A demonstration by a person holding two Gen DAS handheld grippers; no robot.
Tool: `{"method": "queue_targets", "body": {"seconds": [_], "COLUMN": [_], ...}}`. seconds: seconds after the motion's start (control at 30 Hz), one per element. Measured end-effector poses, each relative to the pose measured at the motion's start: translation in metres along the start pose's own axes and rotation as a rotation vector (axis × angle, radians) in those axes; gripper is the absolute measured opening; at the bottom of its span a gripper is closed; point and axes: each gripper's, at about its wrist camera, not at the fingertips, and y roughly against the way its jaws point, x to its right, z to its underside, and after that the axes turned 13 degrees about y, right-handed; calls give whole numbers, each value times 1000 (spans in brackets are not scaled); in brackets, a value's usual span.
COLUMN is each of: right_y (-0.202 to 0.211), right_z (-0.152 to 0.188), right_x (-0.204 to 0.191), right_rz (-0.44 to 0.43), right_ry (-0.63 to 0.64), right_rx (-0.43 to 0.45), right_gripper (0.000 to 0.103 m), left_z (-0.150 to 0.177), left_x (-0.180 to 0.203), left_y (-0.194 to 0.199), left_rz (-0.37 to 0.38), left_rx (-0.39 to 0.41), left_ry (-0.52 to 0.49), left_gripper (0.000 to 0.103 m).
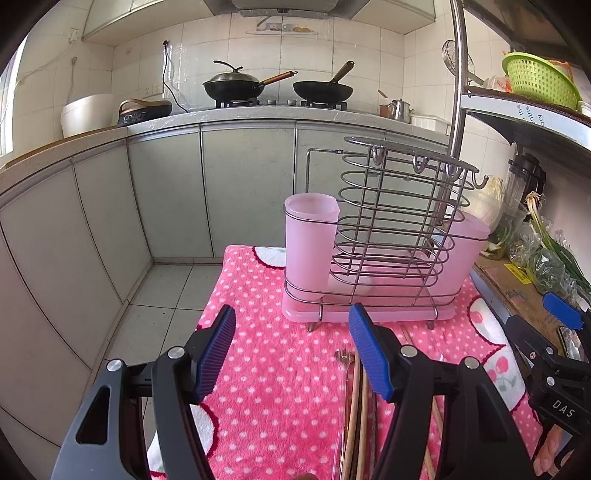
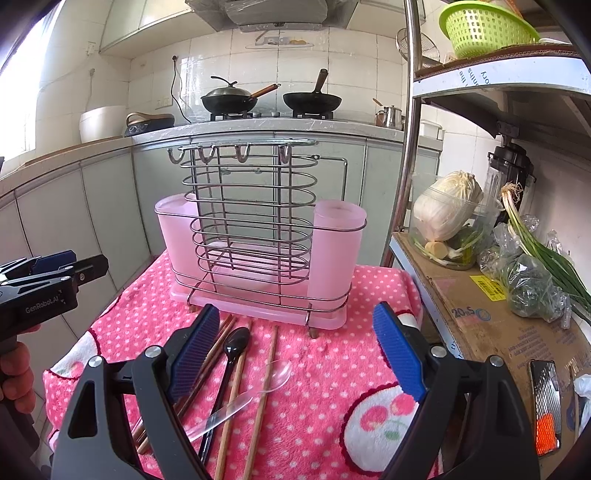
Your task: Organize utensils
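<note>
A wire utensil rack with two pink plastic cups stands on a pink polka-dot cloth; it also shows in the left wrist view. In front of it lie several wooden chopsticks, a black spoon and a clear plastic spoon. My right gripper is open and empty above them. My left gripper is open and empty, with chopsticks and a metal fork beside its right finger.
A shelf at the right holds a cabbage in a clear container, green onions, a cardboard box and a green basket. The counter with two woks is behind. The floor drops off left of the cloth.
</note>
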Motion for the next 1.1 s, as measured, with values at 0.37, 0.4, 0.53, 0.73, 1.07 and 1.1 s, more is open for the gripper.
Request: {"method": "queue_targets", "body": {"seconds": [0.37,0.4,0.53,0.73,1.07,1.1], "right_y": [0,1,1,1,0,0], "right_z": [0,0,1,1,3,4], "right_x": [0,1,3,3,5,5], "right_rz": [5,6,10,9,10,10], "right_ry": [-2,-4,-9,-7,-20,-20], "right_rx": [0,1,0,1,-7,-9], "right_gripper": [86,86,86,86,86,86], "left_z": [1,1,1,4,6,7], "left_x": [1,1,1,1,4,4], "left_y": [0,0,0,-1,-5,-6], "left_rz": [0,0,2,5,6,6], "left_rx": [-3,-3,-6,-9,-25,-28], "left_ry": [0,0,-3,-11,-23,-24], "left_gripper": [63,63,63,63,63,63]}}
